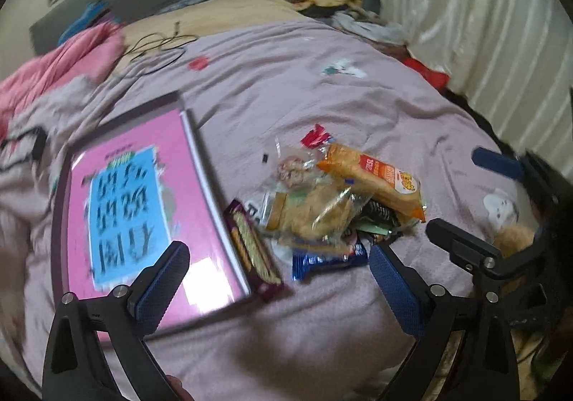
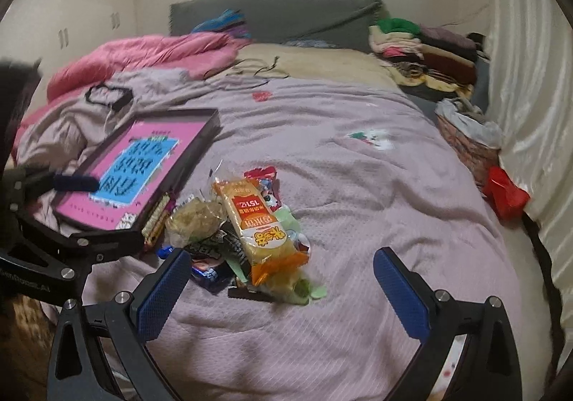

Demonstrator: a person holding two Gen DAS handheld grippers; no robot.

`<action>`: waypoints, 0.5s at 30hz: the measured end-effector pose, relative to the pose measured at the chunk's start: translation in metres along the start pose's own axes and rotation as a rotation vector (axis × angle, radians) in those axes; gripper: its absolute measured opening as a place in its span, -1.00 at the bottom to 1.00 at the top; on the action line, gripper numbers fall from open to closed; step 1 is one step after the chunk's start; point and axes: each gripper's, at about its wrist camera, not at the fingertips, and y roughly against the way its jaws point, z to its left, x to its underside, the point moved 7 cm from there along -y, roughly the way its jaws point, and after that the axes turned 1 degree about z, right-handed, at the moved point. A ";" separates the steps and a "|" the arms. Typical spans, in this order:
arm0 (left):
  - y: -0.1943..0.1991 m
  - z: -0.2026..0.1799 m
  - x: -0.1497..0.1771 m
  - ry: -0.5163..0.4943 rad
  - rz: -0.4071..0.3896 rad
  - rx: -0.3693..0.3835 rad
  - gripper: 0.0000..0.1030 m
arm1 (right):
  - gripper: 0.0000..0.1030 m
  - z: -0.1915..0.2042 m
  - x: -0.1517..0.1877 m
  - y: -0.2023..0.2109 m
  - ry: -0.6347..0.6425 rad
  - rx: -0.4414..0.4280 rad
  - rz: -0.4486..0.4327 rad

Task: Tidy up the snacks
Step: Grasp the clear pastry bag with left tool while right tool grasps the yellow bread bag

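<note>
Snack heap [image 2: 247, 229] loose on the mauve bedspread [image 2: 358, 193], mid-bed. Topmost: orange pack [image 2: 256, 222], lying across clear bags [image 1: 304, 196] and dark wrappers [image 2: 229, 247]. Blue wrapper [image 1: 329, 259] at the near edge of the heap, purple biscuit box [image 1: 252, 250] against the side of the pink tray [image 1: 143, 207]. Tray empty of snacks, tilted on rumpled bedding, just beside the heap.

Left tool [image 1: 279, 279] spread wide, holding nothing, hovering over the tray's corner and the heap's near side. Right tool [image 2: 283, 279] likewise spread wide and empty, poised just short of the heap, the orange pack between its fingers in view. Folded clothes [image 2: 422, 46] stacked near the headboard [image 2: 286, 17]; pink quilt [image 2: 150, 53] bunched beyond the tray.
</note>
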 end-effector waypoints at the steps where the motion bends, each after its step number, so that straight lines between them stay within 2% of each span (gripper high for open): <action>1: -0.002 -0.001 -0.003 -0.015 0.006 0.009 0.95 | 0.98 -0.001 0.001 -0.004 0.020 0.011 0.006; 7: -0.022 -0.007 -0.017 -0.082 0.037 0.050 0.83 | 0.89 0.000 0.000 -0.033 0.096 -0.033 0.058; 13: -0.035 -0.017 -0.022 -0.165 0.065 0.095 0.67 | 0.54 0.001 -0.005 -0.057 0.124 -0.093 0.096; 15: -0.040 -0.020 -0.022 -0.188 0.077 0.095 0.58 | 0.36 0.001 -0.007 -0.063 0.112 -0.131 0.106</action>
